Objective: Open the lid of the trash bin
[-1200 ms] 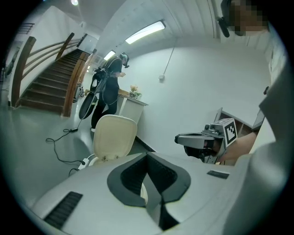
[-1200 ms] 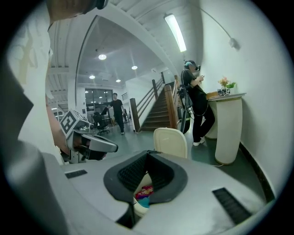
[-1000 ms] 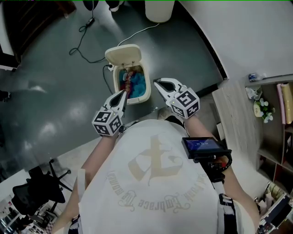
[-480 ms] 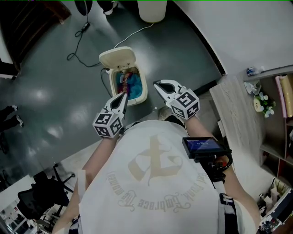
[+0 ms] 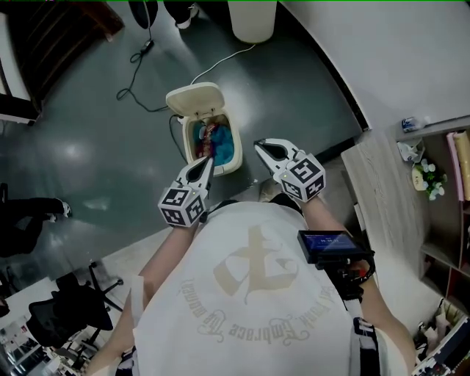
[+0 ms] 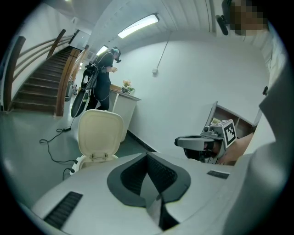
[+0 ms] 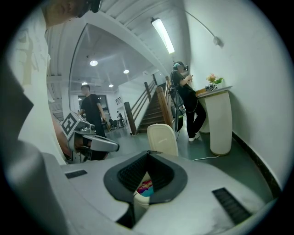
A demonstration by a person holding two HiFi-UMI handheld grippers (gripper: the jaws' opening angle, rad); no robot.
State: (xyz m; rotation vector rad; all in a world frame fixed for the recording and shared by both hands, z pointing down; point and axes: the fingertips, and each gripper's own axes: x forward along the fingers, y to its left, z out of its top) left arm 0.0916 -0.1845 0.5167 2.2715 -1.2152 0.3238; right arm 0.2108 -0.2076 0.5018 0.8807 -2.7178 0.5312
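Observation:
The cream trash bin (image 5: 233, 158) stands on the dark floor with its lid (image 5: 194, 99) swung up and back, and blue and red rubbish shows inside. My left gripper (image 5: 208, 162) is shut, its tip over the bin's near rim. Just right of the bin my right gripper (image 5: 262, 146) is shut as well, and neither holds anything. In the left gripper view the upright lid (image 6: 100, 133) rises beyond the shut left gripper (image 6: 148, 156). In the right gripper view the lid (image 7: 161, 137) stands past the shut right gripper (image 7: 148, 154), with the colourful rubbish (image 7: 146, 188) below it.
A white cylindrical stand (image 5: 252, 18) is behind the bin, and cables (image 5: 147, 95) trail over the floor to it. A wooden counter (image 5: 374, 183) and shelves lie to the right, an office chair (image 5: 70, 308) at lower left. A person (image 7: 187, 101) stands at the stand, by stairs.
The head view has drifted slightly, so the bin sits a little right of before. The lid stays open and both grippers remain shut in front of the chest.

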